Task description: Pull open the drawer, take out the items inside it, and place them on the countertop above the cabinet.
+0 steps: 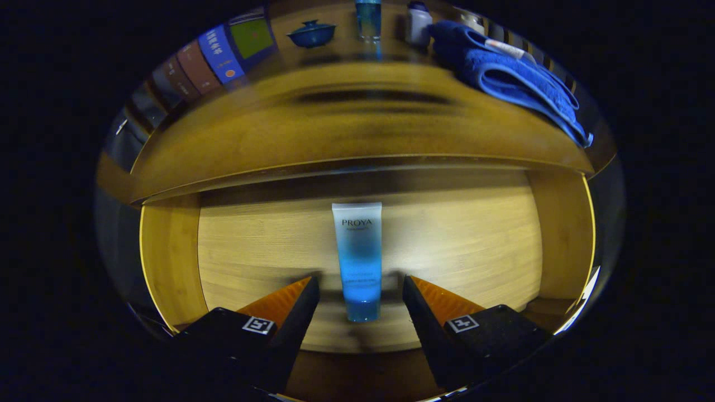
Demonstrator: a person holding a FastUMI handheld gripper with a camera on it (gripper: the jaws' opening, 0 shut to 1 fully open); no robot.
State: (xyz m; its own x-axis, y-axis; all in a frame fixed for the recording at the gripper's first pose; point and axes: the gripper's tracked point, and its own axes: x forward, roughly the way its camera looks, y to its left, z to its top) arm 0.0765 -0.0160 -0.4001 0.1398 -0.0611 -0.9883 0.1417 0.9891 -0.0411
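The desk (357, 134) is lying beyond the gripper (361, 290), above the open drawer (475, 245). The tube (357, 259) is lying between the wide-spread fingers, untouched. Closing off-centre is likely risking it slipping or rolling sideways.

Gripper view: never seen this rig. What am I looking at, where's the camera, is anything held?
There is no robot arm here: a person carries a two-finger gripper by hand. The camera rides on it and looks forward along the fingers, the two wedges at the bottom. They stand open, holding nothing.

Below them is the pulled-open wooden drawer. On its floor lies a blue-and-white cosmetic tube, its lower end between the fingertips, untouched.

Beyond the drawer is the countertop. At its back stand a blue lidded bowl, a clear blue bottle and a white bottle. A folded blue towel lies to one side, books to the other.
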